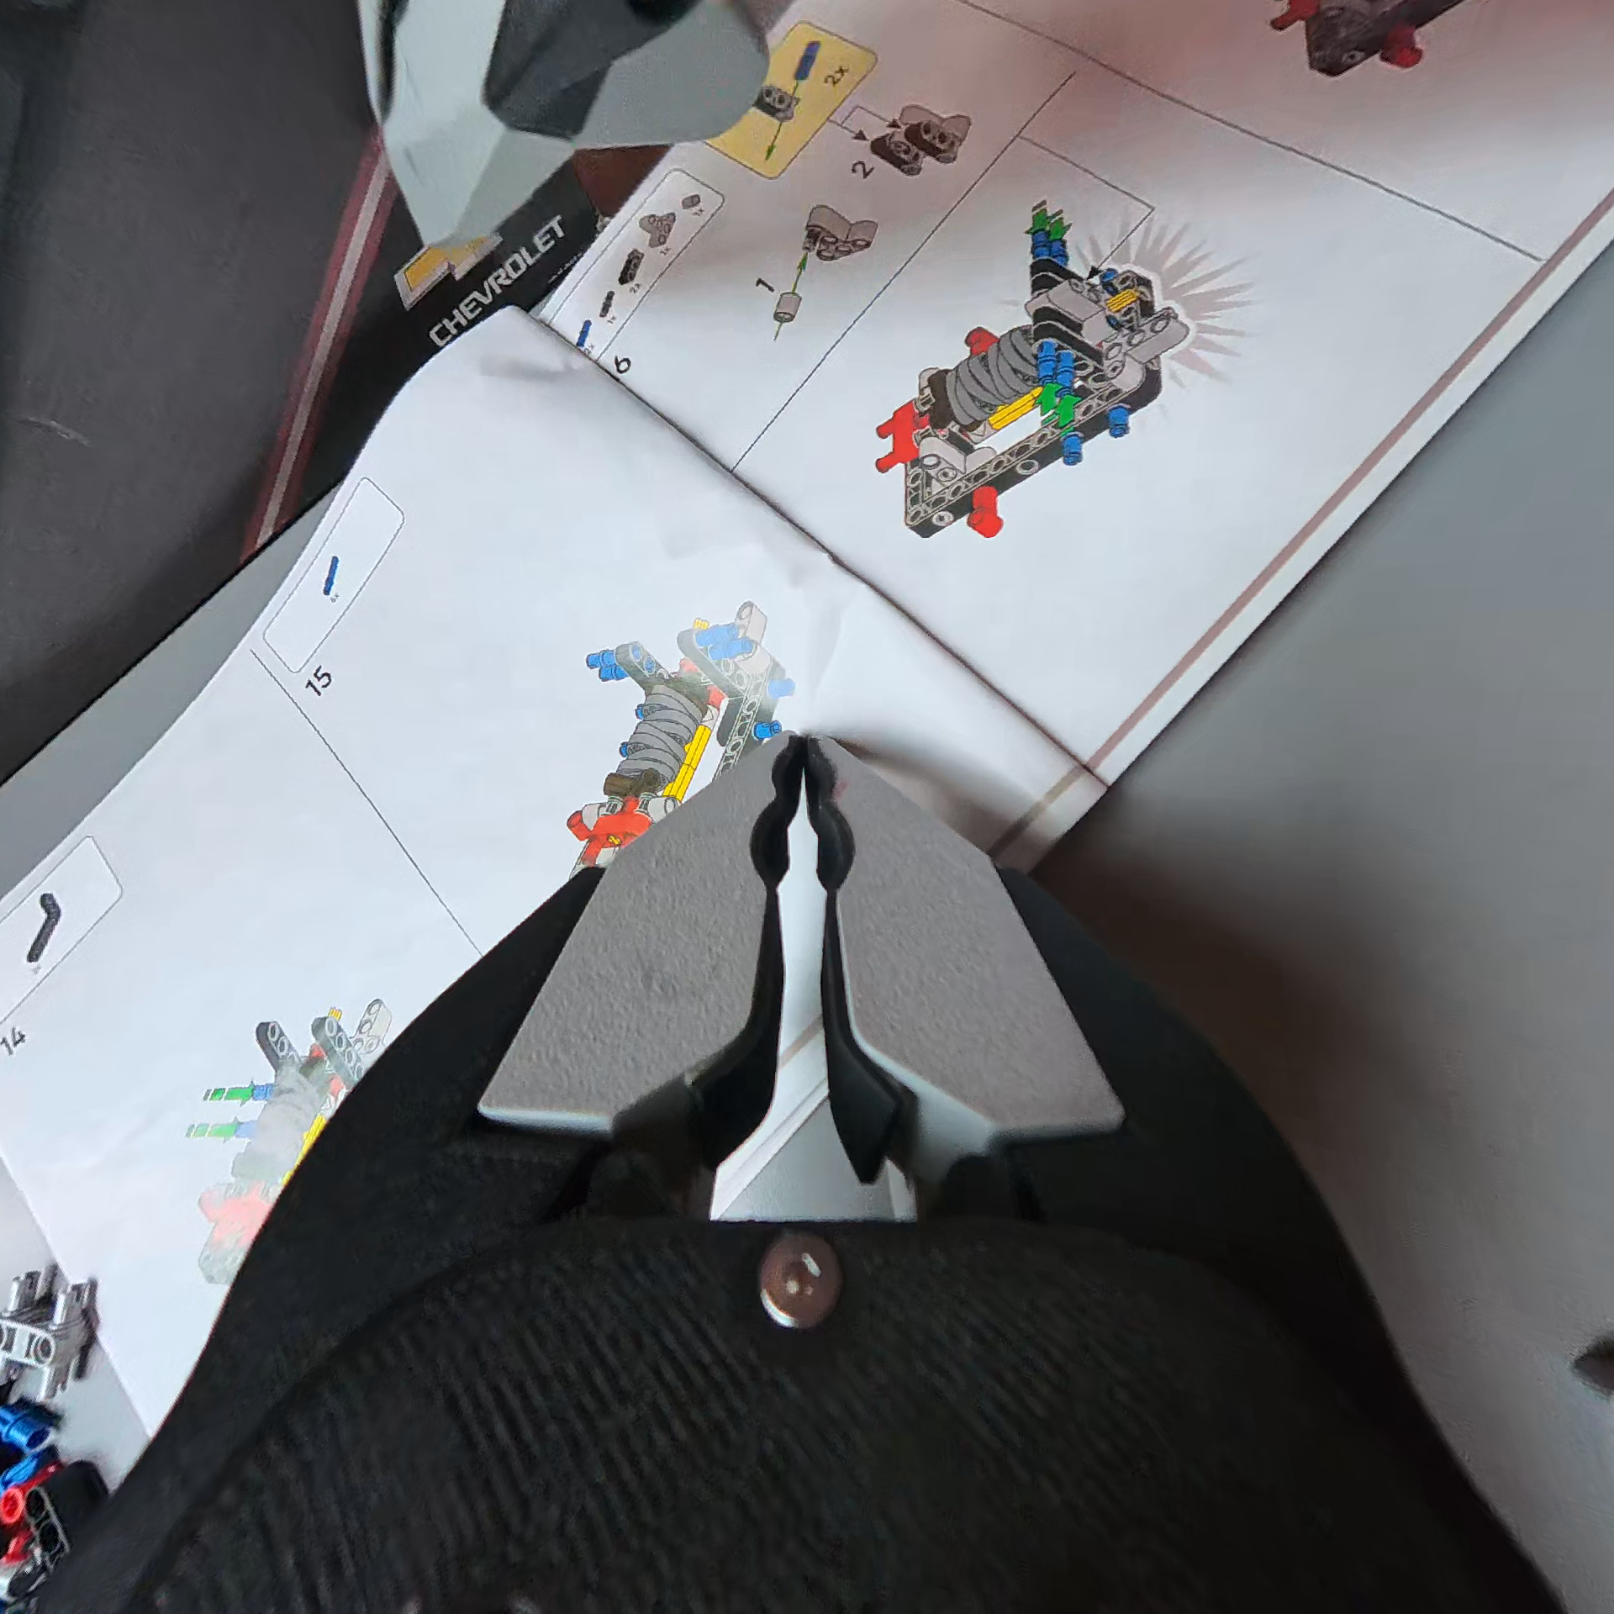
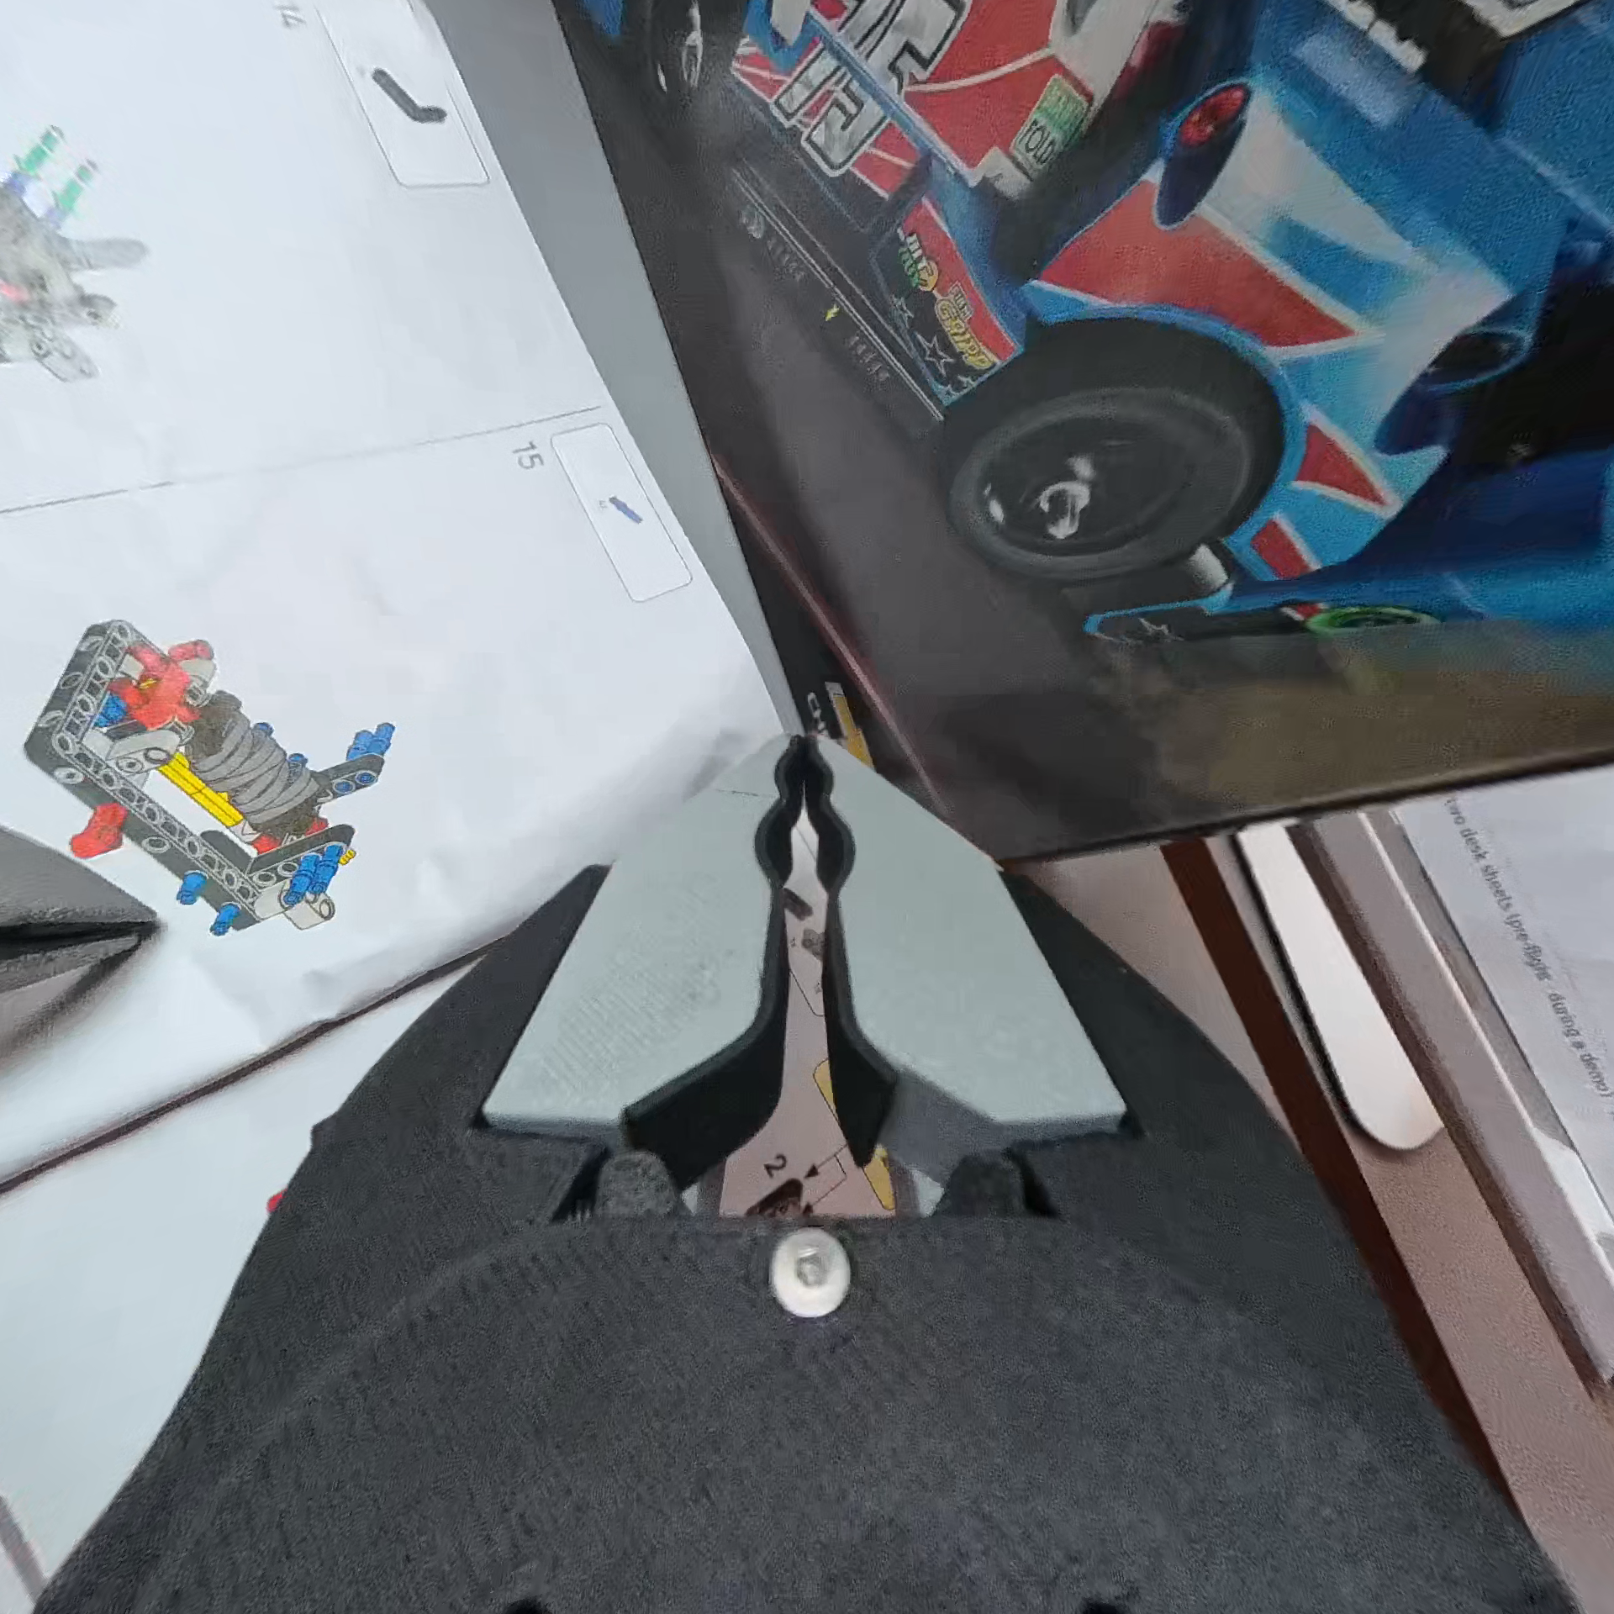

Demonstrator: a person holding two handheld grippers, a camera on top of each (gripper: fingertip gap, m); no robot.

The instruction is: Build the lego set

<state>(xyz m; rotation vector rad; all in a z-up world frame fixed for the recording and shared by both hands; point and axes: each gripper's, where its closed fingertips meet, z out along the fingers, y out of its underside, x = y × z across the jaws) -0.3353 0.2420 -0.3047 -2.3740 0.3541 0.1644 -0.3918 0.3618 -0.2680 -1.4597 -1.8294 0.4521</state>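
Left gripper (image 1: 802,744): I read its black pads pressed together at the tips, nothing visible between them. It hangs over the open instruction booklet (image 1: 541,559), tips above the printed drawing on the nearer page, close to the centre fold. I cannot tell whether the tips touch the paper.

Right gripper (image 2: 802,744): tips likewise closed on each other, with a narrow slit lower down through which I see a bit of booklet page. Nothing is pinched. It sits over the far corner of the booklet (image 2: 367,559), where the page edge meets the set's box (image 2: 1135,437). In the left wrist view this same gripper (image 1: 559,96) shows blurred at the top edge, over the box (image 1: 288,367) and the booklet's far page.

Booklet lies open on the grey table (image 1: 1397,786), its pages running diagonally, one corner near the table's bare right side. The box, printed with a blue and red race car, lies beside the booklet's far edge.

Loose lego pieces (image 1: 39,1397), grey, blue and red, lie at the lower left edge of the left wrist view, just beside the booklet's near corner.
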